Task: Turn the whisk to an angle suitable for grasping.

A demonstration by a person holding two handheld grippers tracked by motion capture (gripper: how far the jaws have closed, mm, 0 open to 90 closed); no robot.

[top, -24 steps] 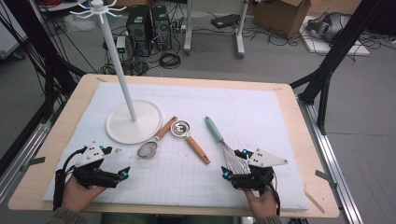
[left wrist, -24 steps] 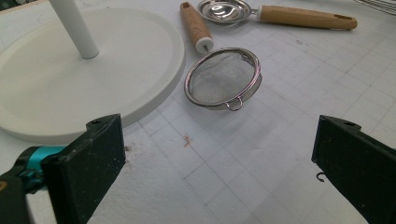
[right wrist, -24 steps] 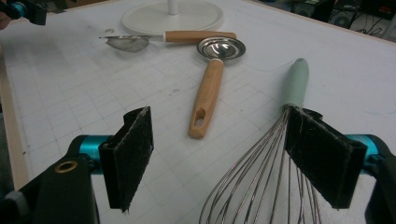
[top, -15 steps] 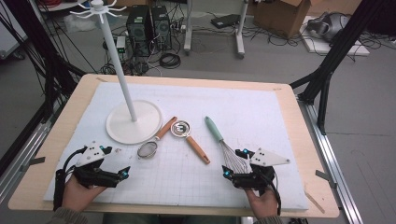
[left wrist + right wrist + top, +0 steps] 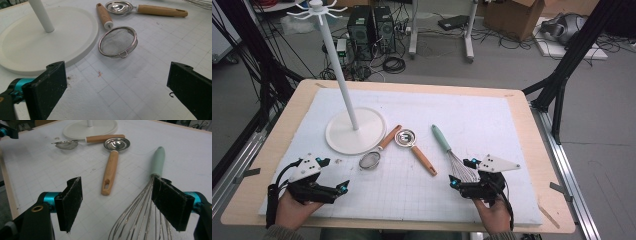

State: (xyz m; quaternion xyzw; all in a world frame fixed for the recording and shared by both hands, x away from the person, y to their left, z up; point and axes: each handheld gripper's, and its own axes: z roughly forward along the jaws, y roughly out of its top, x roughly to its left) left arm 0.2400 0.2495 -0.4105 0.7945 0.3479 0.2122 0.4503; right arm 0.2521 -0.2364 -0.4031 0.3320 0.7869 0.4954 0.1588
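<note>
the left gripper (image 5: 334, 181) sits near the front left corner of the counter (image 5: 272, 150), held in the person's left hand (image 5: 294, 210). its jaws stand wide apart and hold nothing. in the left gripper view the small mesh strainer (image 5: 118, 42) lies ahead between the jaws but well clear of them, its wooden handle pointing away and its bowl just beside the rim of the white stand base (image 5: 37, 42).

the right gripper (image 5: 462, 174) rests near the front right of the white gridded mat (image 5: 492, 120), held in the person's right hand (image 5: 494, 217). its jaws are also spread wide and grip nothing. in the right gripper view the whisk (image 5: 147, 202) has its wire loops lying between the jaws, closer to the jaw on that view's right, and whether the wires touch that pad i cannot tell. the whisk's pale green handle points away from the gripper.

between the strainer and the whisk lies a metal measuring spoon (image 5: 414, 149) with a wooden handle, its bowl just beside the strainer's handle. the white stand's pole (image 5: 337, 70) rises upright from its round base at the mat's left, with hooks at the top.
</note>
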